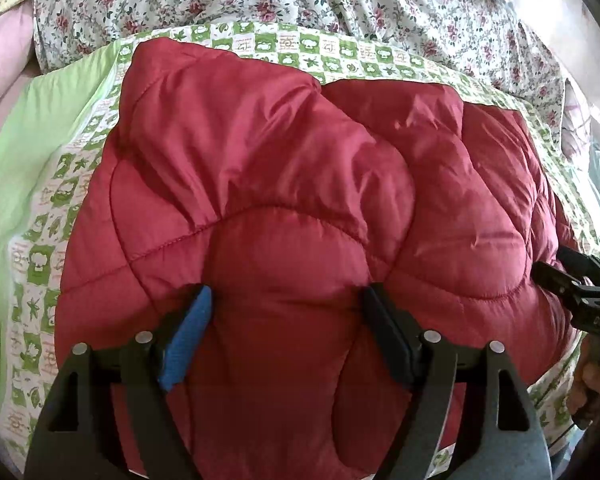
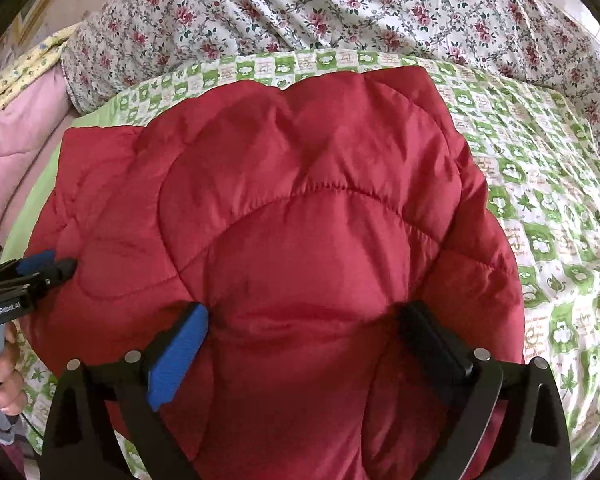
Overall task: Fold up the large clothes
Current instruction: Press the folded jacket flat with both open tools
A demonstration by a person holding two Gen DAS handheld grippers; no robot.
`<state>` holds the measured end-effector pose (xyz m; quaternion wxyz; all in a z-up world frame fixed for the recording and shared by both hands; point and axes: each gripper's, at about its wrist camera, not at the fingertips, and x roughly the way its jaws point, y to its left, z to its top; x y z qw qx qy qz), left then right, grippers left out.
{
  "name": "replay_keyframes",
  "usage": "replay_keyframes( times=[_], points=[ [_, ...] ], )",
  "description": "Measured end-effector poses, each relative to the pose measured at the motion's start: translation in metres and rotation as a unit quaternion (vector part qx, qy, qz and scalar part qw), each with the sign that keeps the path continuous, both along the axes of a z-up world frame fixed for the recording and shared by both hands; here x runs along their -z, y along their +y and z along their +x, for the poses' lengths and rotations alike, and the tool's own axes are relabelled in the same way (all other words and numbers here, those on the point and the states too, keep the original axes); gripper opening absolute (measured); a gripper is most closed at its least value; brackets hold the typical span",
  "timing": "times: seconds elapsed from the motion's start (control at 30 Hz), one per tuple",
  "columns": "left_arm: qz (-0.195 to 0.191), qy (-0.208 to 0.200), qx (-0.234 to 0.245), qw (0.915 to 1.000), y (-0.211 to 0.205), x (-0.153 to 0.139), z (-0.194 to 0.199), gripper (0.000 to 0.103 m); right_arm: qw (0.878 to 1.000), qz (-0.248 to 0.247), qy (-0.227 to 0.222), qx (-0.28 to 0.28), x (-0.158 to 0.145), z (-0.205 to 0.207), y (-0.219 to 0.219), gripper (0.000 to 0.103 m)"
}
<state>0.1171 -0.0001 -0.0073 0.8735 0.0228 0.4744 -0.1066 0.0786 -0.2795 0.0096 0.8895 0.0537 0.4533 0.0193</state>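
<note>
I am working on a red quilted jacket (image 1: pixel 284 184) that is lying puffed up across the middle of both views, on a bed covered by a green-and-white checked sheet (image 1: pixel 40 264). My left hand-held gripper (image 1: pixel 286 300) is sitting at the bottom centre of its own view with its fingers spread wide, one blue-padded (image 1: pixel 188 336) and one black, straddling a swollen ridge of the padded cloth and pressing into it rather than pinching it. My right hand-held gripper (image 2: pixel 304 316) is doing the same at the bottom centre of its view: fingers apart, a bulge of the jacket rising between them. I judge I am placing both along the near edge so the bulk can be gathered or pressed flat for a fold, since thick filling like this is likely to spring back if only one side is held. Each tool is showing in the other's view, the right one at the right edge, the left one at the left edge, both touching the jacket's sides.

Around the work, a floral quilt (image 2: pixel 340 4) is heaped along the top of the frames, just beyond the jacket's far edge, and could be crowding a fold made away from me. Pink bedding (image 2: pixel 24 132) is lying at the upper left, and a plain pale green cloth (image 1: pixel 24 160) is running down the left of the left view
</note>
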Motion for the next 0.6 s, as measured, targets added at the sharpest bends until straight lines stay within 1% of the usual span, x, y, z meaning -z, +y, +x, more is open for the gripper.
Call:
replay_keyframes(
  times=[0.33, 0.6],
  points=[
    [0.007, -0.004, -0.002, 1.0, -0.0002, 0.0014, -0.0004, 0.079, 1.0, 0.002, -0.003, -0.001, 0.0009, -0.0015, -0.0005, 0.1],
    [0.011, 0.004, -0.003, 0.9999, -0.0012, -0.0018, -0.0007, 0.079, 1.0, 0.006, 0.006, 0.001, -0.0027, -0.0005, -0.0001, 0.099]
  ],
)
